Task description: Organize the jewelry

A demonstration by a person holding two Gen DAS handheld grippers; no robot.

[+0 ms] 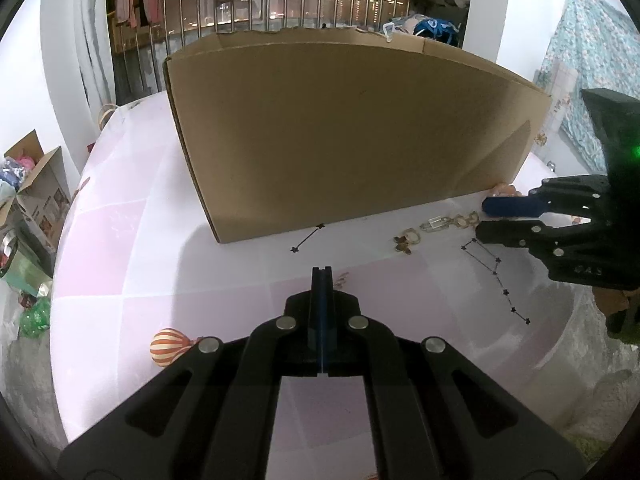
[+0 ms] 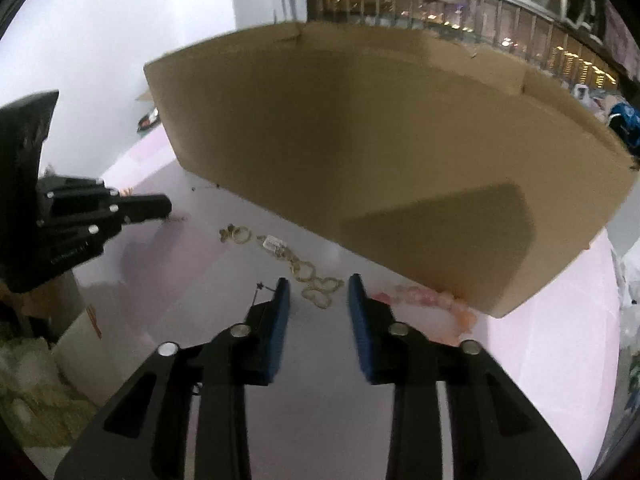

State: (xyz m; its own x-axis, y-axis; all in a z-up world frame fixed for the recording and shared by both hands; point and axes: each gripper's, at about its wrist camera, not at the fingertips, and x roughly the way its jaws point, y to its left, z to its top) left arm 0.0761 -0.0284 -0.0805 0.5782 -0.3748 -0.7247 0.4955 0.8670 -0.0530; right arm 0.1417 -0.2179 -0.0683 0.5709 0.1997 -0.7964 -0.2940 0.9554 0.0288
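A gold chain of rings with a clear tag (image 2: 298, 262) lies on the table in front of a big cardboard box (image 2: 384, 168); it also shows in the left wrist view (image 1: 444, 226). A pink bead piece (image 2: 432, 300) lies at the box's near corner. My right gripper (image 2: 319, 284) is open, its blue pads on either side of the chain's near end, just above the table. It shows at the right of the left wrist view (image 1: 482, 220). My left gripper (image 1: 322, 272) is shut and empty, hovering over the table left of the chain.
The table (image 1: 224, 280) has a pink and white cloth with printed star lines (image 1: 496, 268) and a striped balloon print (image 1: 170, 346). The cardboard box (image 1: 340, 132) blocks the far side. Open boxes and clutter (image 1: 28, 208) stand off the left edge.
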